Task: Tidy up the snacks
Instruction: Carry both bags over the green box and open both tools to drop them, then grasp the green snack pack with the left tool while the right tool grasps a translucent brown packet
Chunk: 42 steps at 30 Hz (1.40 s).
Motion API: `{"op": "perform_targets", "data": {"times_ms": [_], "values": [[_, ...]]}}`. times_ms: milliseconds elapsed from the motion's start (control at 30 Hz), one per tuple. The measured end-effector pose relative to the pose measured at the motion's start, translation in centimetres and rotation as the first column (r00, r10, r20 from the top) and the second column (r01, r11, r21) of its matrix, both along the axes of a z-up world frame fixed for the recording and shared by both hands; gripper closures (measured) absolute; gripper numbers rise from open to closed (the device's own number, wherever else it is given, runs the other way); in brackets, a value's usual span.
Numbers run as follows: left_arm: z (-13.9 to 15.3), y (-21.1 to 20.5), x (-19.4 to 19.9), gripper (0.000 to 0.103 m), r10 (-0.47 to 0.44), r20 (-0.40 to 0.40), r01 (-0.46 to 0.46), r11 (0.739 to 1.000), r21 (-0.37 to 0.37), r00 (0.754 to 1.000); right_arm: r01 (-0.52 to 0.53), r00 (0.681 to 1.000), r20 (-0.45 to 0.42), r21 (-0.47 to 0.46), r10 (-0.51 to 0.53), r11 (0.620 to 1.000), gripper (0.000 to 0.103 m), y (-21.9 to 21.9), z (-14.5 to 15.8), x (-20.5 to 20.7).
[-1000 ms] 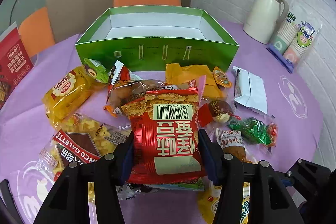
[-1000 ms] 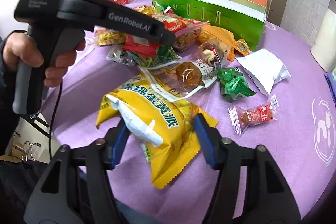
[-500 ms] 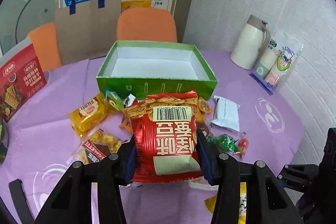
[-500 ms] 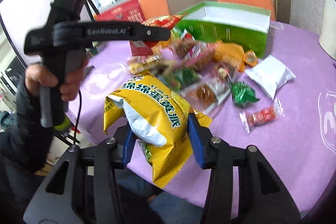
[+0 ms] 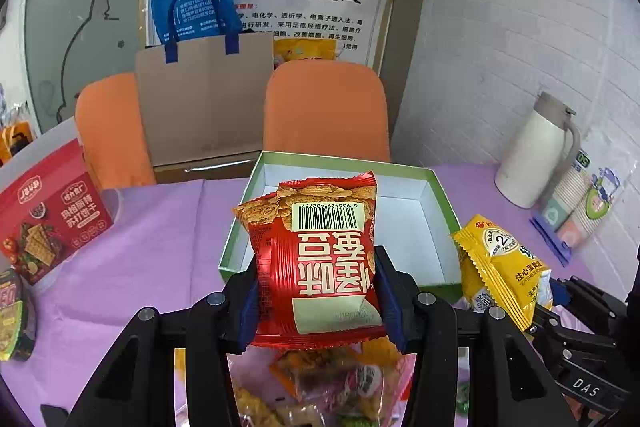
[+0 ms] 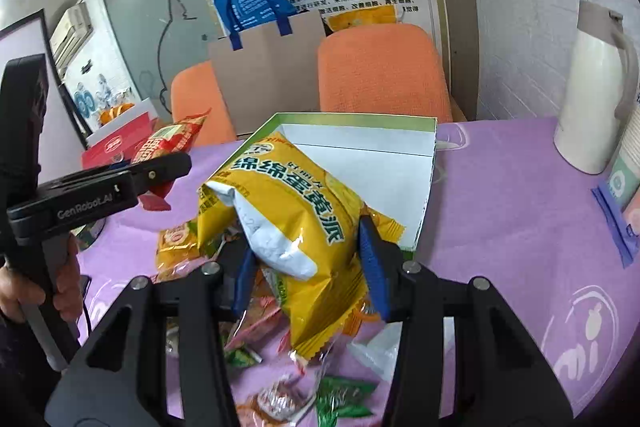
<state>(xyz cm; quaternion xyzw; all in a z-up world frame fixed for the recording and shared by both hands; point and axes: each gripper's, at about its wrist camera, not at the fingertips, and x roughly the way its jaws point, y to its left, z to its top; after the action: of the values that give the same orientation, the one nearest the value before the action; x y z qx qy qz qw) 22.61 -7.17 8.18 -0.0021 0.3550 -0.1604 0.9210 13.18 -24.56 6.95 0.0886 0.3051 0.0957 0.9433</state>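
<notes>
Left wrist view: left gripper (image 5: 316, 291) fingers are clamping the red snack bag (image 5: 320, 259) by its sides, holding it above the green box (image 5: 440, 195), likely ready to drop in. Right gripper (image 6: 308, 279) is pinching the yellow snack bag (image 6: 288, 227) likewise, over the box's (image 6: 360, 119) near edge. Both bags are puffy and sealed; loose snacks (image 6: 280, 395) are lying on the purple desk (image 6: 520, 227) below.
</notes>
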Motion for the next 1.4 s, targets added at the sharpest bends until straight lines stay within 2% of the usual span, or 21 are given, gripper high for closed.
{"op": "perform_targets", "data": {"times_ms": [233,333,400,467,500,533,733,833,1000,1167,1233,1333,1400], "values": [[-3.3,-1.6,6.4,0.053,0.041,-0.057,-0.039,0.999,0.035,0.998,0.047,0.995,-0.086,0.033,-0.044,0.998,0.054,-1.2,-3.0,5.6],[-4.6,-2.2,8.2,0.053,0.047,-0.065,-0.043,0.997,0.062,0.997,0.05,0.993,-0.111,0.044,-0.045,0.998,0.054,-1.0,-4.1,7.2],[-5.1,-2.3,8.6,0.05,0.055,-0.043,-0.051,0.996,0.075,0.998,0.045,0.992,-0.115,0.024,-0.042,0.999,0.051,-0.9,-4.5,8.0],[-5.4,-2.4,8.7,0.018,0.081,-0.012,-0.079,0.992,0.098,0.997,0.029,0.993,-0.118,-0.001,-0.029,1.0,0.04,-0.5,-4.9,8.3],[-5.5,-2.3,8.6,0.002,0.111,0.004,-0.111,0.987,0.112,0.994,0.019,0.993,-0.116,-0.009,-0.02,1.0,0.032,-0.3,-4.9,8.4],[-5.5,-2.2,8.5,0.0,0.132,0.032,-0.134,0.985,0.112,0.991,0.012,0.994,-0.107,-0.029,-0.015,0.999,0.031,0.0,-5.0,8.5],[-5.5,-2.0,7.6,0.0,0.127,0.051,-0.133,0.982,0.136,0.991,0.014,0.99,-0.135,-0.156,-0.035,0.988,0.031,1.2,-6.5,9.1],[-5.3,-1.9,6.8,0.0,0.122,0.063,-0.131,0.979,0.156,0.99,0.018,0.984,-0.172,-0.151,-0.045,0.988,0.031,1.0,-6.4,9.0],[-4.6,-1.2,4.8,0.0,0.118,0.073,-0.127,0.984,0.128,0.99,-0.018,0.974,-0.228,-0.153,-0.017,0.988,0.031,0.8,-6.4,8.3],[-3.6,-0.7,2.0,0.0,0.115,0.095,-0.125,0.985,0.117,0.989,-0.013,0.97,-0.244,-0.146,-0.023,0.989,0.031,0.6,-6.2,6.7],[-3.1,-0.5,0.9,0.0,0.11,0.102,-0.122,0.985,0.121,0.989,-0.002,0.975,-0.22,-0.13,-0.027,0.992,0.031,0.3,-5.7,5.8],[-1.9,-0.1,-1.3,0.0,0.095,0.133,-0.112,0.986,0.123,0.986,0.017,0.993,-0.113,-0.082,-0.027,0.997,0.028,-0.1,-3.1,3.0],[-1.0,0.2,-3.3,0.0,0.083,0.159,-0.103,0.987,0.122,0.984,0.025,0.998,-0.06,-0.107,-0.032,0.994,0.023,0.1,-1.2,0.8]]}}
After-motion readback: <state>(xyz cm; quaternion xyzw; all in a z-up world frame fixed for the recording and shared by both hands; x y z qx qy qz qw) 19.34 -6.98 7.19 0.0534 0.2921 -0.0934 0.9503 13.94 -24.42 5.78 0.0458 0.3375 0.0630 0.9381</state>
